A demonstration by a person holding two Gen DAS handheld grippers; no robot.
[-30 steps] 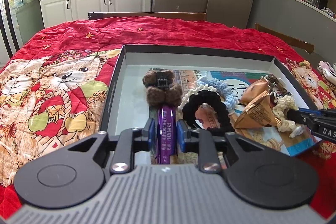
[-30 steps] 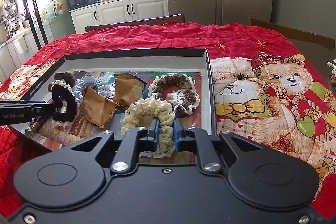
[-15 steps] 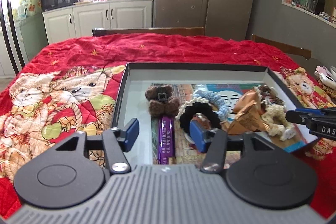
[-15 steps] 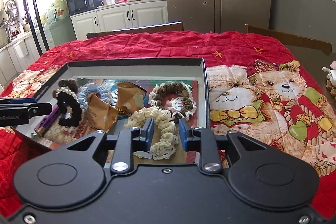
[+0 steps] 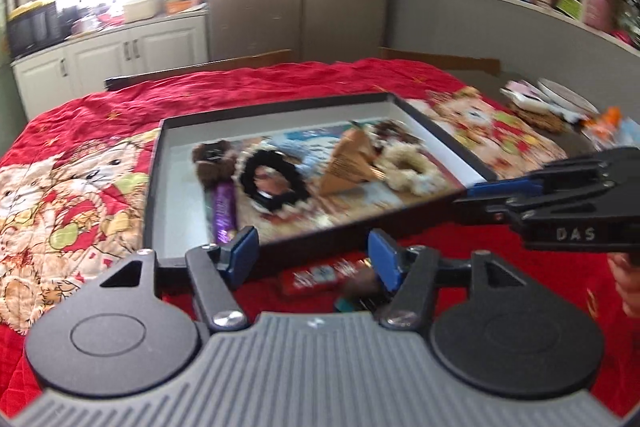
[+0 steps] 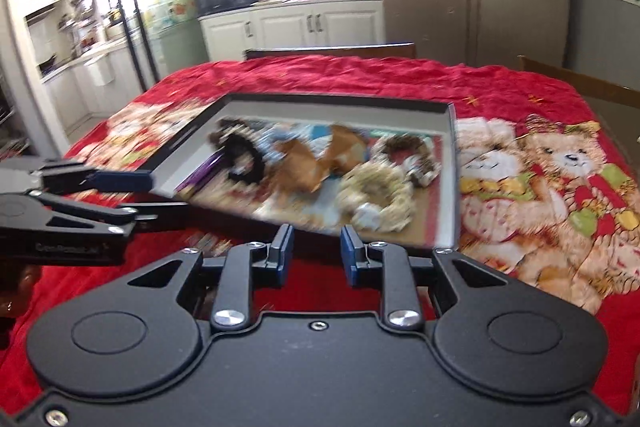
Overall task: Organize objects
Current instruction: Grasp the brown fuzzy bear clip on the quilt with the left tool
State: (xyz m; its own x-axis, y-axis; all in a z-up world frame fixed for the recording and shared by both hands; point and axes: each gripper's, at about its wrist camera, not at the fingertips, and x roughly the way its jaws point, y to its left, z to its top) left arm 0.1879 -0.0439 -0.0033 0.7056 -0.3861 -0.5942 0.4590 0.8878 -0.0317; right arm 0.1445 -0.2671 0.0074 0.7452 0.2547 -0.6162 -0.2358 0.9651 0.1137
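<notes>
A black box lid lies on the red quilt and holds a purple tube, a brown bear clip, a black scrunchie, a brown paper packet and a cream scrunchie. My left gripper is open and empty, pulled back in front of the box. My right gripper is open and empty, also in front of the box. A red packet lies on the quilt between the left fingers.
The red bear-print quilt covers the table. Small items and a white plate sit at the far right edge. Chair backs stand behind the table, with kitchen cabinets beyond. The views are motion-blurred.
Both grippers opened, letting go of the purple tube and the cream scrunchie, which now lie in the box. Both then drew back toward me, out of the box.
</notes>
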